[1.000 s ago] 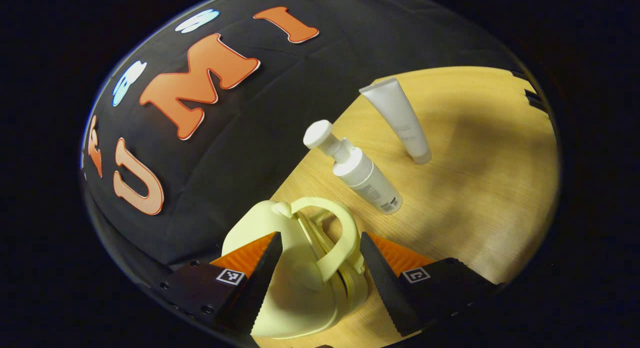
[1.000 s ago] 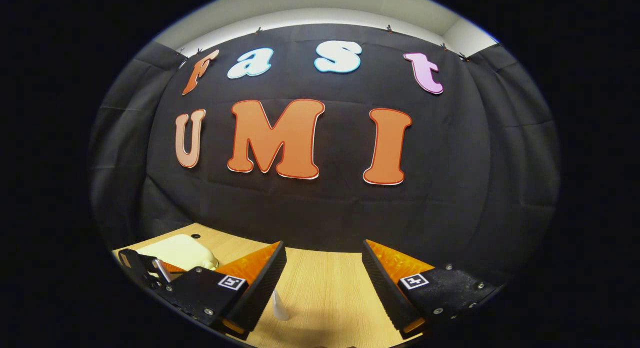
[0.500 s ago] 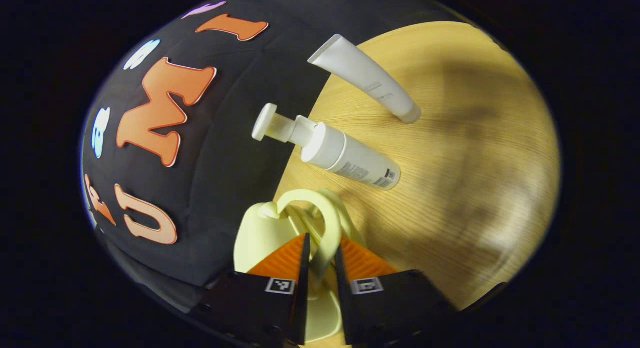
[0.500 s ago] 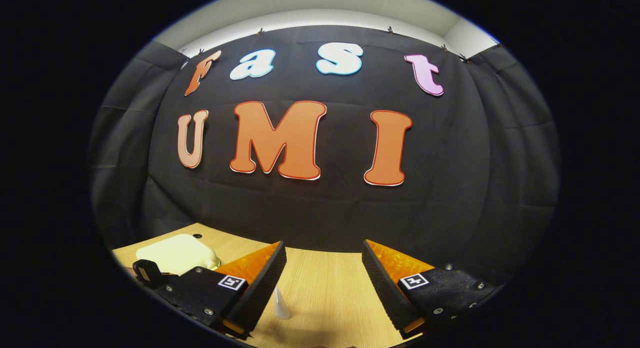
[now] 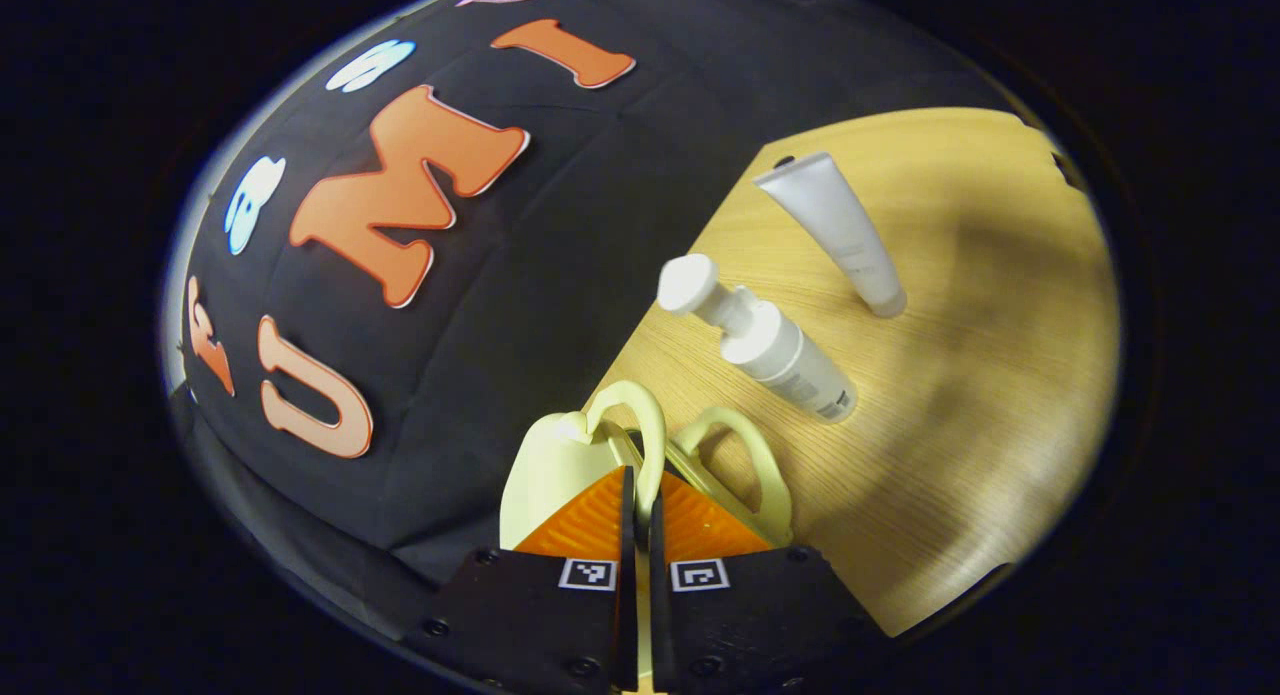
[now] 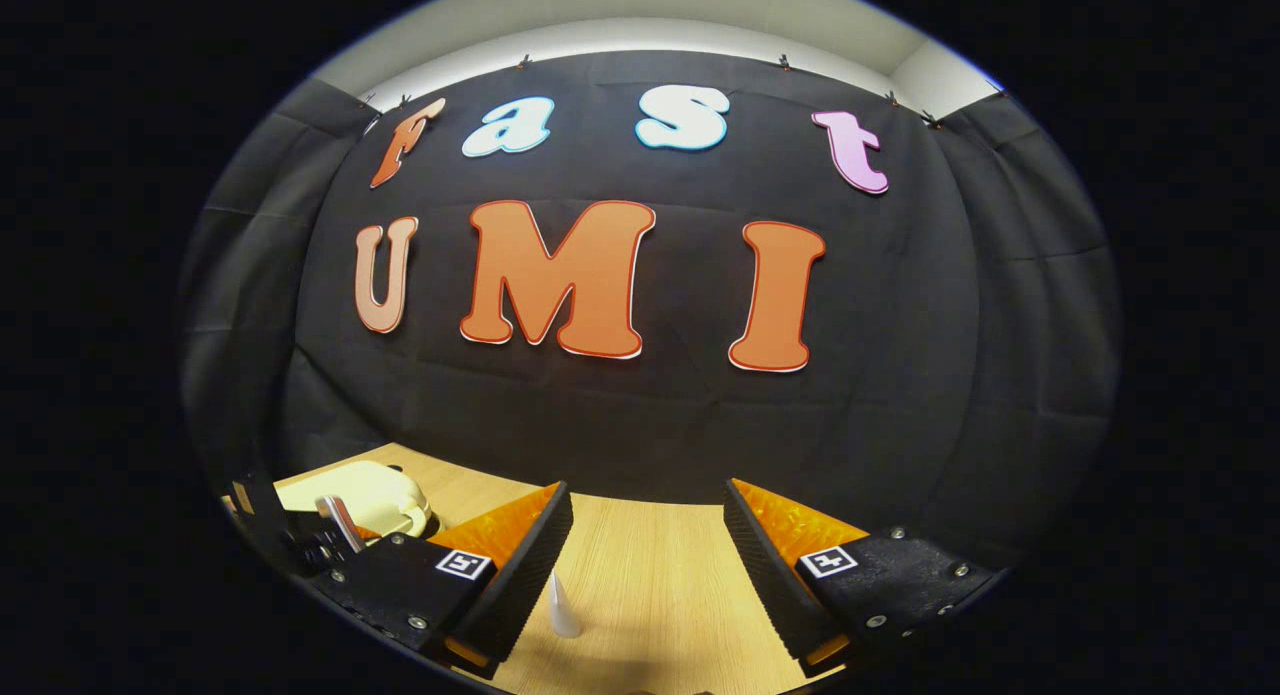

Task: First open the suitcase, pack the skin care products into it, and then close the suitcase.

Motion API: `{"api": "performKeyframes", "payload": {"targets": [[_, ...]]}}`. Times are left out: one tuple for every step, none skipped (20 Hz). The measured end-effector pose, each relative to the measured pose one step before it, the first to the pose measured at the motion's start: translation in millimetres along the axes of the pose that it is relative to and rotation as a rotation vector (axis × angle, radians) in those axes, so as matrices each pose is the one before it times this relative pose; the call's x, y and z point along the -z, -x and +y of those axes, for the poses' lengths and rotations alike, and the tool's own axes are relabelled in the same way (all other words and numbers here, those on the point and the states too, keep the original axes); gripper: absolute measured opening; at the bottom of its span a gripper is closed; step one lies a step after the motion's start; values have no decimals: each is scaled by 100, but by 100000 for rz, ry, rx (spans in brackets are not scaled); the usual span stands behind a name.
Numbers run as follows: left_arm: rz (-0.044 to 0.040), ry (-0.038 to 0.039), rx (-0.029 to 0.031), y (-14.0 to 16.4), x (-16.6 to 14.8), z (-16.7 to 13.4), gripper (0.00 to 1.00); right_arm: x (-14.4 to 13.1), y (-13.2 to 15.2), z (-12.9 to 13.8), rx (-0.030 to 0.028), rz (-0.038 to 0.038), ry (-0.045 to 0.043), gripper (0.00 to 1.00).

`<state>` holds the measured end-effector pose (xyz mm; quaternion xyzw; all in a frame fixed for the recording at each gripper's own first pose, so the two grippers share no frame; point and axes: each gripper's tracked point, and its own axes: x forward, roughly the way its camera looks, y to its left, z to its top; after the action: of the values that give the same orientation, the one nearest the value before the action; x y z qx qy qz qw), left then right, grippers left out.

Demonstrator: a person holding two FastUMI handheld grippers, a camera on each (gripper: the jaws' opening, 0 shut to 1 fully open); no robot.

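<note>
Pale yellow suitcase (image 5: 550, 465) on the wooden table (image 5: 960, 395) near the black cloth wall, two loop handles parted: one handle (image 5: 640, 430) pinched between the left gripper (image 5: 636, 495) fingers, pressed nearly together; other handle (image 5: 750, 465) free, just beside. White pump bottle (image 5: 770, 345) upright, near the case. White tube (image 5: 840, 230) standing cap-down, beyond the bottle. Right gripper (image 6: 645, 545) spread wide above the table, nothing between fingers; suitcase (image 6: 365, 495) at far left, tube tip (image 6: 562, 607) low between.

Dim booth light, soft broad shadows across the warm-lit table (image 5: 980, 395), strong fisheye bending at edges.
</note>
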<state>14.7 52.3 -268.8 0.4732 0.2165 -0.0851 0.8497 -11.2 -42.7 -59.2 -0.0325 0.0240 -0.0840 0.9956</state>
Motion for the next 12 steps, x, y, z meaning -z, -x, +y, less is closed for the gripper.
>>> {"api": "performKeyframes", "payload": {"targets": [[-666, 2989, -852, 103, -221, 897, 6, -53, -13, 337, -690, -117, 378, 96], [-803, 2127, -1082, 233, -246, 1024, 6, -55, -17, 310, -447, -28, 344, 96], [-543, 2137, -881, 267, -25, 779, 5, -64, -103, 396, -687, 115, 153, 96], [-146, 3045, -774, 220, -61, 828, 5, 51, -30, 346, -709, 194, 102, 96], [-292, 3492, -365, 229, -187, 865, 6, 5, -92, 382, -654, 99, 251, 96], [-380, 3346, -592, 286, -4, 1259, 6, -113, -43, 485, -801, 26, 344, 96], [-280, 3398, -744, 85, -156, 1129, 6, -135, -120, 351, -376, -99, 481, 96], [-276, 3316, -693, 260, -63, 1056, 6, -67, -58, 360, -589, -143, 304, 96], [-334, 3315, -1427, 188, -38, 1310, 6, -167, -102, 360, -403, -148, 193, 96], [-244, 2728, -1698, 60, -207, 1276, 6, -62, -122, 397, -476, -106, 222, 96], [-331, 3761, -1742, 4, -39, 1468, 6, -95, -162, 401, -321, 138, 449, 96], [-94, 4759, -855, -8, 151, 1397, 6, -83, -99, 403, -222, 164, 416, 96]]}}
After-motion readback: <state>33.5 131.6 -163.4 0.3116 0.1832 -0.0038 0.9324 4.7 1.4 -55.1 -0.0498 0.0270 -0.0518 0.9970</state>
